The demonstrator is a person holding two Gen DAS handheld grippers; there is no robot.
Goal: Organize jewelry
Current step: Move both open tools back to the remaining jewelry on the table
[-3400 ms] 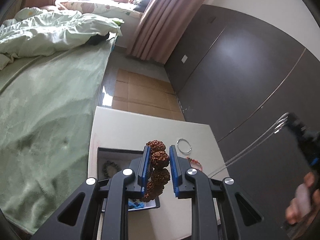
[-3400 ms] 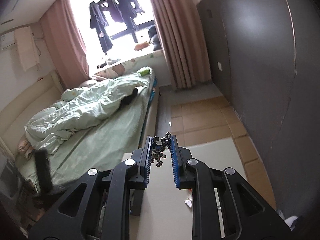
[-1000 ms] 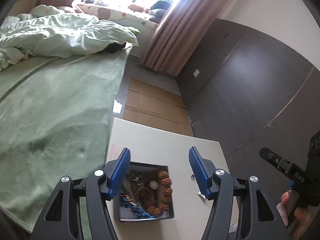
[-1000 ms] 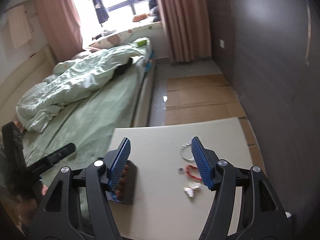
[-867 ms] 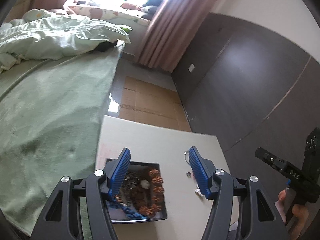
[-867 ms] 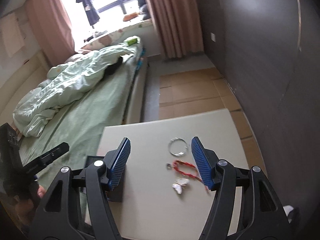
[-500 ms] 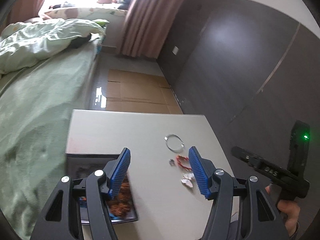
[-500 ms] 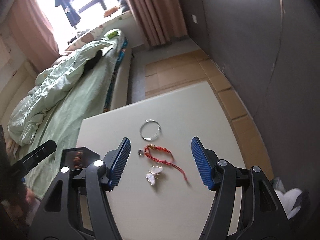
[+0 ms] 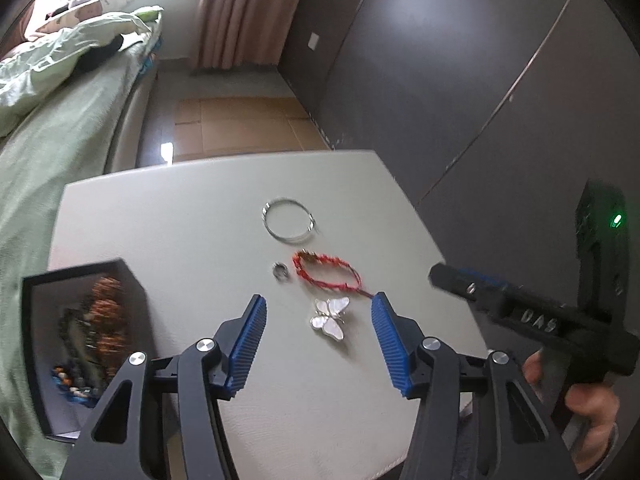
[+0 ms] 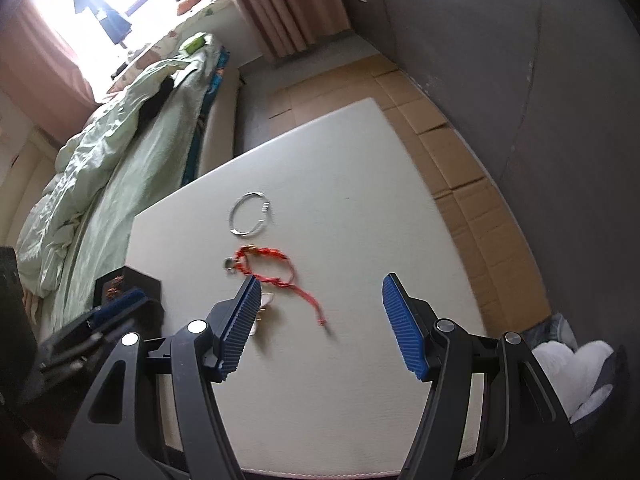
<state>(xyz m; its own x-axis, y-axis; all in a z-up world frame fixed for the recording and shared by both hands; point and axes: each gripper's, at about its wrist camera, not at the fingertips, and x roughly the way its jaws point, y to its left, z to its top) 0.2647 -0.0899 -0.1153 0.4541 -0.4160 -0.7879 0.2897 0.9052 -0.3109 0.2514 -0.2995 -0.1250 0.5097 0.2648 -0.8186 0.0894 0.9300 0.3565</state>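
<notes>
On the white table lie a silver bangle, a small ring, a red cord bracelet and a white butterfly brooch. A dark jewelry box at the table's left holds a brown bead bracelet and other pieces. My left gripper is open and empty, above the brooch. My right gripper is open and empty, just right of the red bracelet; the bangle and the ring lie beyond. The brooch is mostly hidden behind its left finger.
A green-covered bed runs along the table's left side. A dark wardrobe wall stands to the right. Cardboard sheets cover the floor beyond and right of the table. The box sits at the table's left edge.
Both grippers let go of their pieces into the box and opened. Both then swung right from the box toward the loose jewelry and came closer to it.
</notes>
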